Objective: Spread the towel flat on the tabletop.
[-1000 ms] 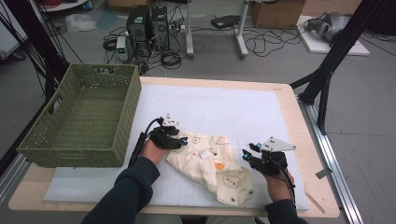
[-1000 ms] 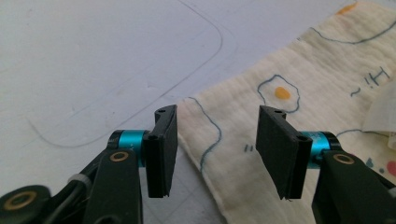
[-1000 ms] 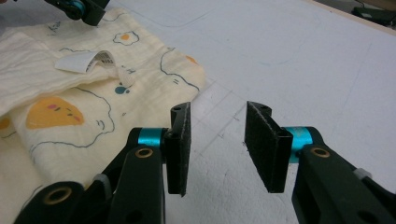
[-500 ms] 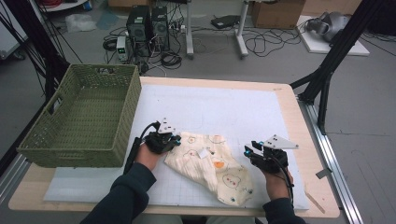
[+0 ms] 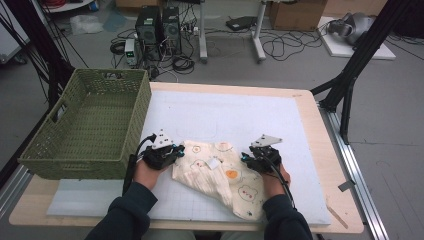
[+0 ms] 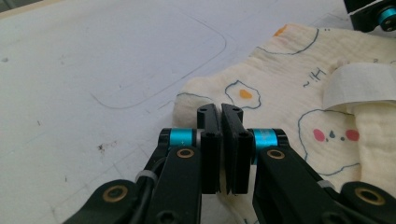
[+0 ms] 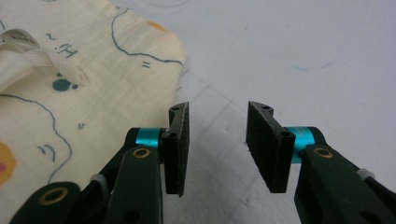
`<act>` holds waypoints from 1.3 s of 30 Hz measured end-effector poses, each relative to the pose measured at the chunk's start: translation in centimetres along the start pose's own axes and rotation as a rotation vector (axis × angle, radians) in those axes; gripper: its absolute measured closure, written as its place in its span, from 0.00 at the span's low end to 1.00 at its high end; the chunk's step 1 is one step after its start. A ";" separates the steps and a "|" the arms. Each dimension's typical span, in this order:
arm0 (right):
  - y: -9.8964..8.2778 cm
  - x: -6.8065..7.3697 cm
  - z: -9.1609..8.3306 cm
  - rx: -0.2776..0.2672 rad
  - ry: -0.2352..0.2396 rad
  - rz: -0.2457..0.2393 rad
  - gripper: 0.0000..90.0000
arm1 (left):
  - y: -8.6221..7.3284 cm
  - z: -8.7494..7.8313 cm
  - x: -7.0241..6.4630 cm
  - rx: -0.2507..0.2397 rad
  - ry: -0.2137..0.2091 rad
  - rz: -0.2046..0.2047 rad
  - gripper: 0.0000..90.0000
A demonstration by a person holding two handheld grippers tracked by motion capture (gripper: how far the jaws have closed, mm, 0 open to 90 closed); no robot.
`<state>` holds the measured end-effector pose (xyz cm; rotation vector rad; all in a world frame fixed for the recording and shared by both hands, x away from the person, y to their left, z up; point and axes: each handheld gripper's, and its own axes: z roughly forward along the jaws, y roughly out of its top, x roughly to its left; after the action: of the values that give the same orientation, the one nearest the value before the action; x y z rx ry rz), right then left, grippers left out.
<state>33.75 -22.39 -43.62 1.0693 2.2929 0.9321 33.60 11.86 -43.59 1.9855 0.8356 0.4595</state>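
Off to the left of the cloth (image 5: 220,177) sits a green basket (image 5: 85,130) on the table's (image 5: 320,130) left end, well apart from it. The left gripper (image 5: 176,151) is at the cloth's left edge; its jaws have just closed and now stand pressed together, and in the left gripper view (image 6: 220,122) the cloth's edge appears pinched between them. The cloth itself, cream with printed eggs and bears, lies rumpled on the white mat (image 5: 250,117), near the table's front edge. At the cloth's right edge the right gripper (image 5: 246,157) hovers with its jaws partly open and nothing between them (image 7: 217,126), bare mat showing in the gap.
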 end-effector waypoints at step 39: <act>2.0 5.7 0.0 -0.023 0.181 -0.189 0.97 | 0.0 -0.6 0.0 -0.023 0.003 -0.010 0.94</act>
<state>31.29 -17.00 -42.78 0.7695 2.4719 1.0114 33.25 12.26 -43.31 1.9594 0.8389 0.4645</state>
